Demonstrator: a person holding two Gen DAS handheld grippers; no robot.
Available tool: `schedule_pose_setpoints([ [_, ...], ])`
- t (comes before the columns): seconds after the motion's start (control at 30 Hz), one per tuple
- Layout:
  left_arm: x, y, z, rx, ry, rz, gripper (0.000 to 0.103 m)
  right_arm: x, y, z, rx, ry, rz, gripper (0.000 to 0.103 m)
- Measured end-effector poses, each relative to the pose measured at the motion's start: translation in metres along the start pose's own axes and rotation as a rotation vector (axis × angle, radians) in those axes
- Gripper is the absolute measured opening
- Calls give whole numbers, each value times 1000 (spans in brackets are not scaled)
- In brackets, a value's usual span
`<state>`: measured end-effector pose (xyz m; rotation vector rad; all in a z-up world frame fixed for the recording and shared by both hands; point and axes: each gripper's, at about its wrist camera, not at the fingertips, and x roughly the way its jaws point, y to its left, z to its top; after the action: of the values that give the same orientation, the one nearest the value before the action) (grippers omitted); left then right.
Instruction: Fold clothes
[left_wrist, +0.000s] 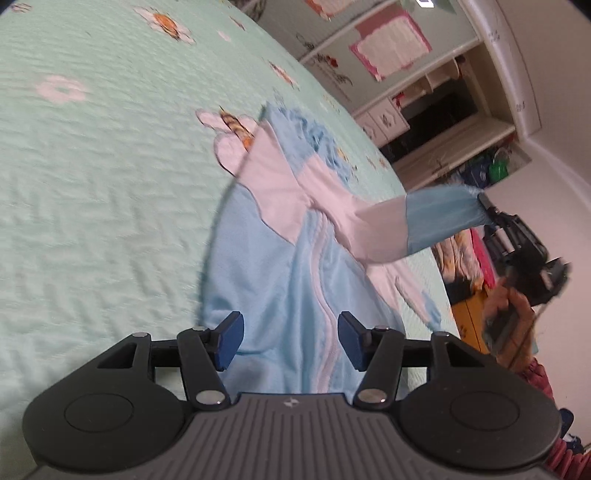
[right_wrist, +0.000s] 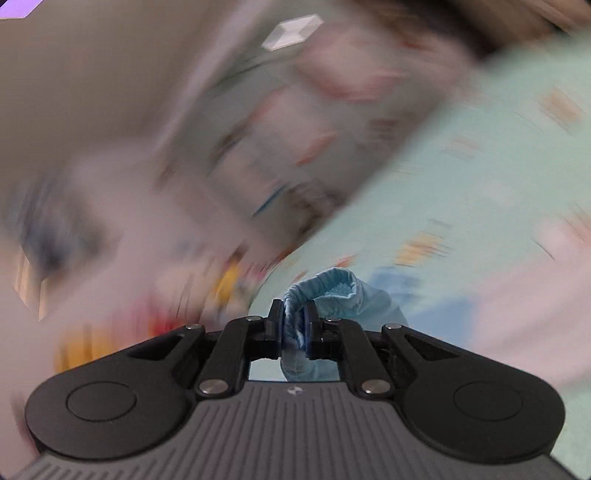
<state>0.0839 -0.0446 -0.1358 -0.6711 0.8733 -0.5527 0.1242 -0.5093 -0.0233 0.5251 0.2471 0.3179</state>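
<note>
In the left wrist view, the left gripper (left_wrist: 290, 339) is hovering low over a light blue zip-up garment (left_wrist: 273, 295) that is lying spread on a mint-green quilted bedspread (left_wrist: 92, 184) printed with white flowers and orange bees. Its two blue pads (left_wrist: 232, 339) are standing well apart, with the garment's front and its pale zipper line (left_wrist: 325, 325) showing between them; the pads are not pressing on any cloth, so this gripper is holding nothing. A white band is running across the garment's chest and into its sleeve (left_wrist: 369, 221). That sleeve is stretching up and away to the right, off the bed, ending in a light blue cuff (left_wrist: 443, 214) that is bunching where the right gripper (left_wrist: 489, 206) is pinching it. A hand (left_wrist: 509, 306) is gripping the dark handle of that tool near the right edge. Beyond the bed, white shelving (left_wrist: 424, 110) and scattered colourful items are showing along the wall.

In the right wrist view, the surroundings are smearing into heavy blur, and only the tool and the cloth are reading sharply. The right gripper (right_wrist: 294, 325) is standing nearly closed, its fingers (right_wrist: 275, 325) squeezing a gathered fold of the light blue cuff (right_wrist: 325, 291). The cuff's ribbed edge is curling up above the fingertips, and more of the sleeve is hanging below them. Behind it, the mint bedspread (right_wrist: 480, 184) is filling the right side.
</note>
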Motion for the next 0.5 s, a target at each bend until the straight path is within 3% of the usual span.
schedule_pose_setpoints([
  [0.07,-9,10,1,-18,-17,4,60,14,63,-22,-281,132,77,9],
  [0.13,-16,19,0,-37,-29,10,60,22,112,-64,-493,275,157,9],
  [0.27,-24,33,-2,-71,-31,16,60,25,165,-172,-847,546,255,9],
  [0.37,-27,38,-4,-81,-29,10,60,19,170,-219,-952,640,262,9],
  [0.5,-28,37,-5,-78,-29,-3,60,17,164,-209,-914,628,234,9],
])
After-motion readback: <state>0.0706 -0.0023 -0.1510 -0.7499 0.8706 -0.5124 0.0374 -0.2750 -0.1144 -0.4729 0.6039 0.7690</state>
